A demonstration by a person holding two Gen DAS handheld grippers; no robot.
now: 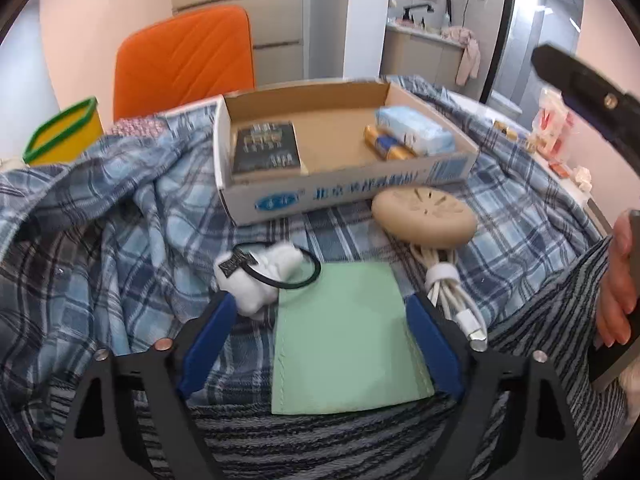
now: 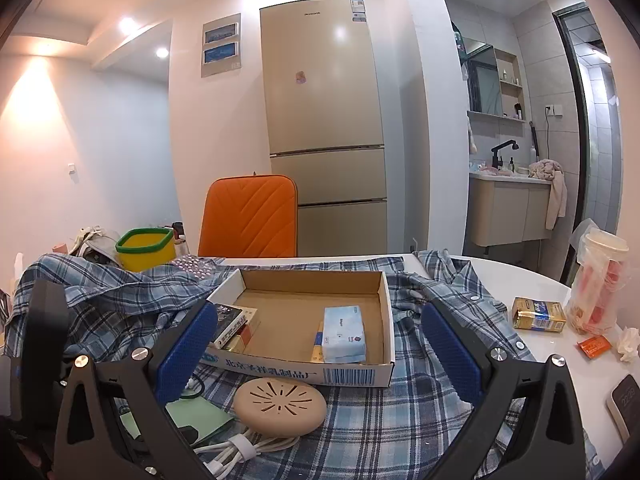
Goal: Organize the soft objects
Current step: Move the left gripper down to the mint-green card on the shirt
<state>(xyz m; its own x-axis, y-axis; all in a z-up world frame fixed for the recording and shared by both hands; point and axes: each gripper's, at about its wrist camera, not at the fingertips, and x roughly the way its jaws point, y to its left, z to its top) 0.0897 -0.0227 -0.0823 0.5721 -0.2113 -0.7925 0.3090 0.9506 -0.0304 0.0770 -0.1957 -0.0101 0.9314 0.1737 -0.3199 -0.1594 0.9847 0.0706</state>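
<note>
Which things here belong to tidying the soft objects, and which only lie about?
For the job: green cloth, white cotton wad, hair tie, cardboard box, left tool.
Lying about: round beige case, white cable, batteries, yellow container.

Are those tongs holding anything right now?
No. The left tongs straddle the green cloth without pinching it; the right tongs are open and empty.

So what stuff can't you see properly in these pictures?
- Green pouch: right wrist view, mostly hidden behind the left gripper's black frame.
- White cable: both views, its start is tucked under the round tan thing.
- Batteries: right wrist view, mostly hidden behind the tissue pack.
- Printing on the cardboard box: left wrist view, too blurry.
- Clock: right wrist view, cut off by the picture's edge.
</note>
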